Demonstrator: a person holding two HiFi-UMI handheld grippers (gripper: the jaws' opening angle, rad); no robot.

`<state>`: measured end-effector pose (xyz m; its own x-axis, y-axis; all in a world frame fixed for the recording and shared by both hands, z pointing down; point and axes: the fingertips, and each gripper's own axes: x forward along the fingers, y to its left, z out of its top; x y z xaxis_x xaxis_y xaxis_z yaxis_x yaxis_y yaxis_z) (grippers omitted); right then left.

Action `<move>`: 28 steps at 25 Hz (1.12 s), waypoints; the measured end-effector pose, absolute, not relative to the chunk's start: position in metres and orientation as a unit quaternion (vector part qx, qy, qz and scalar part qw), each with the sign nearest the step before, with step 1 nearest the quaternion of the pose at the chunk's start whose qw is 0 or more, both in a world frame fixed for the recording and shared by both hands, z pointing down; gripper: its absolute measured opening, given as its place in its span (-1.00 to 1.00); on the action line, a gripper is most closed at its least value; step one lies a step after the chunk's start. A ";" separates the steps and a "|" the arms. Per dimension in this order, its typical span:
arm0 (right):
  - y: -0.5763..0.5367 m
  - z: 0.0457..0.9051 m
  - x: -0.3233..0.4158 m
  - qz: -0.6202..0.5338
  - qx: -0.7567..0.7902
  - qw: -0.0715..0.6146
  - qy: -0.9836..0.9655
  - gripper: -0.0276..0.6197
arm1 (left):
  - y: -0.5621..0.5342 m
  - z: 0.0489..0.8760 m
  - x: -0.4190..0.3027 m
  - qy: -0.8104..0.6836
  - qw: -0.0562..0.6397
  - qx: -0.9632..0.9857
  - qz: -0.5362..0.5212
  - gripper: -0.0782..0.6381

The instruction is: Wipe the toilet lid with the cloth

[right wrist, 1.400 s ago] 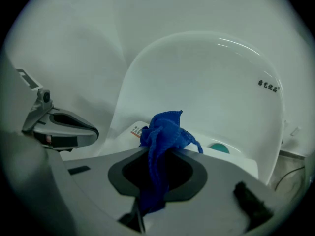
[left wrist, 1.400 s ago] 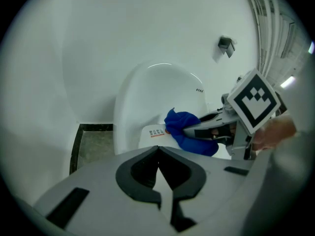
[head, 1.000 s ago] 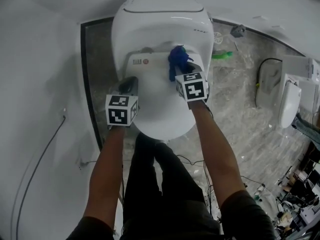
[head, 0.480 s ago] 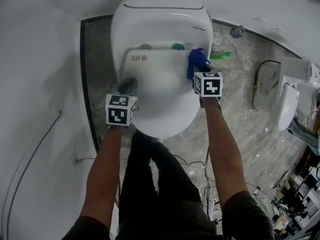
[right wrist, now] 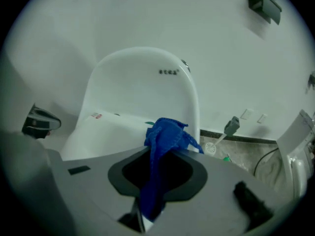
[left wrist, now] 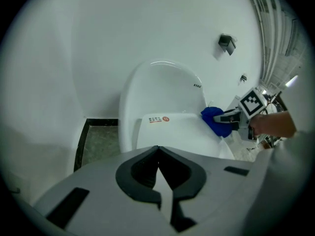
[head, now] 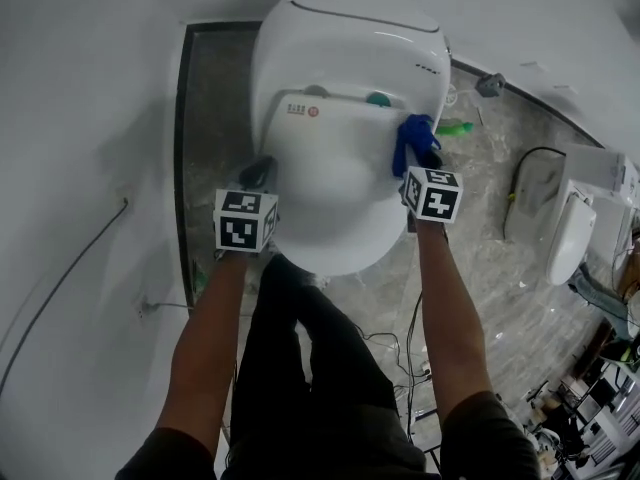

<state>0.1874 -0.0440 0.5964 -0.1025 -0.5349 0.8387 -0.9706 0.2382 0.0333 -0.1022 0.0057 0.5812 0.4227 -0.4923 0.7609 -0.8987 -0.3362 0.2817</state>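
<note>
Several floor cables [head: 396, 342] near toilet lid [head: 335, 183]

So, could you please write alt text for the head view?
Seen from above, a person's right gripper holds a blue cloth at the right edge of a closed white toilet lid. The left gripper sits by the lid's left edge, holding nothing.

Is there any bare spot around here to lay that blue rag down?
The middle of the toilet lid is bare, between the left gripper and the right gripper holding the cloth. The floor strip between wall and toilet is also free. Right of the toilet it is crowded: a green object and a white fixture.
</note>
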 end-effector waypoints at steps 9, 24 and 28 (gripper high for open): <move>-0.005 0.562 -0.026 0.290 0.424 0.326 -0.794 -0.71 | 0.023 0.591 -0.151 -0.499 0.367 0.732 0.281 -0.75; 0.020 0.615 -0.067 0.304 0.395 0.406 -0.766 -0.71 | 0.044 0.592 -0.161 -0.521 0.373 0.718 0.270 -0.75; 0.020 0.610 -0.021 0.313 0.434 0.391 -0.749 -0.71 | 0.047 0.591 -0.142 -0.509 0.377 0.725 0.272 -0.75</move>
<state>-0.0206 0.0199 0.6096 -0.3178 -0.4051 0.8573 -0.8944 0.4282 -0.1292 -0.1424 0.0472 0.5914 0.3351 -0.5332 0.7768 -0.9421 -0.1990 0.2699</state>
